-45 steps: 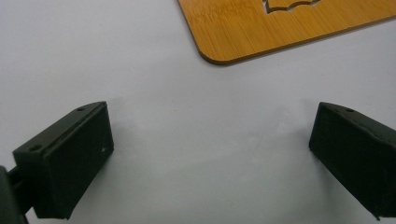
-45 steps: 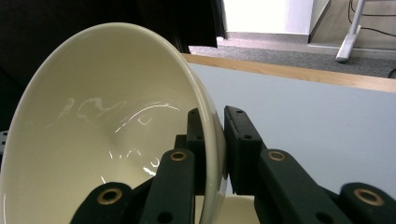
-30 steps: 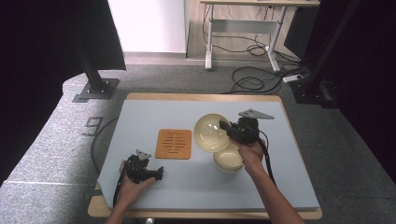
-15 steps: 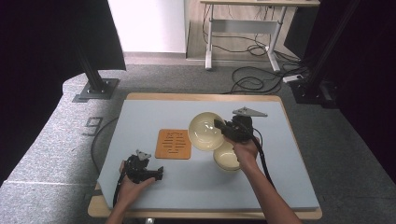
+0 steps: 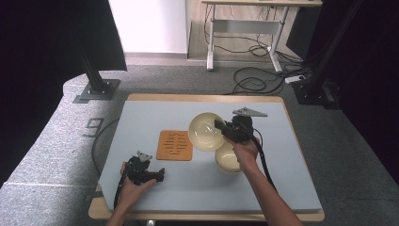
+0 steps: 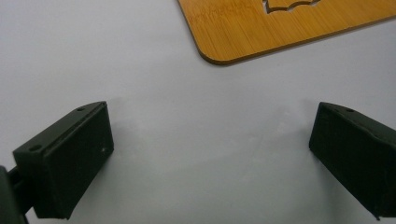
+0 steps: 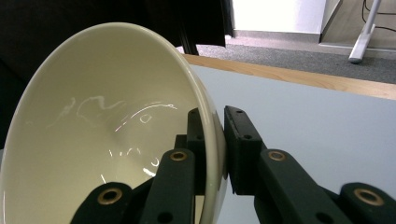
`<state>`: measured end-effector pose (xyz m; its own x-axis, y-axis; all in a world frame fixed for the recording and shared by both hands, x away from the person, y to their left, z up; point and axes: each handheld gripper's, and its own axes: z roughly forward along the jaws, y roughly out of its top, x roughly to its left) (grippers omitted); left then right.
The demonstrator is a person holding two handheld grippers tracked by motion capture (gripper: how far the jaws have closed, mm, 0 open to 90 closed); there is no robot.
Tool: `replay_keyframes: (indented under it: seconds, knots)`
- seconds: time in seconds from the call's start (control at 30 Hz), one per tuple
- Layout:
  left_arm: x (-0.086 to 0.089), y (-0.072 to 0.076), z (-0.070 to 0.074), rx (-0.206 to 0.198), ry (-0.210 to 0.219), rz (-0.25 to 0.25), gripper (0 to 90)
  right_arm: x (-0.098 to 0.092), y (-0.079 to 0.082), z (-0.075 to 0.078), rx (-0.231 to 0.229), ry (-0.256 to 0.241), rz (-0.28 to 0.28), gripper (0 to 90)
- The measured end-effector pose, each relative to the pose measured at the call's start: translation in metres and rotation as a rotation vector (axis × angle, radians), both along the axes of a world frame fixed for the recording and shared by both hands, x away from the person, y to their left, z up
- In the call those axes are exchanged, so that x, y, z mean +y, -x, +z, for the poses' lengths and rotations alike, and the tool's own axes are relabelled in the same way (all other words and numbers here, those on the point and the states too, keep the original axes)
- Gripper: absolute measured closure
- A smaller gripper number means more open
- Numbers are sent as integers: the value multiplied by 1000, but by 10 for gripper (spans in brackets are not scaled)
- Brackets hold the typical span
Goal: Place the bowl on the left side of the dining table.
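The right tongs had a cream bowl clamped by its rim, and in the high view that bowl was held up on its side above the middle of the table, its hollow facing up toward the camera. Just below it, by the person's right hand, a second cream bowl sat on the table. A wooden trivet with cut-out slots lay flat just left of the held bowl. Down at the near left corner, the left tongs rested low on the table in the person's left hand, well apart from the bowls.

Over to the left gripper view: the left tongs stood wide apart, nothing between them, bare grey table under them and a rounded corner of the trivet ahead.

And the right gripper view: the right tongs were pinched tight on the bowl's rim, one jaw inside and one outside the wall. The bowl was tipped, glossy inside showing at the left, with the table's far wooden edge behind.
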<state>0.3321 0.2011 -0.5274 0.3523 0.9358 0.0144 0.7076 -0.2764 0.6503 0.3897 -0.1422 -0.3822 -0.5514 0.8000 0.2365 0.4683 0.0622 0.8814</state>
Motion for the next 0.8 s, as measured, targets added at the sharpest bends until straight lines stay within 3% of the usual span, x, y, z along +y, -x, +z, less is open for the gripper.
replay_keyframes:
  seconds: [0.8]
  knots:
    - [0, 1, 0, -2, 1, 1, 0, 21, -1, 0, 4, 5, 23, 813]
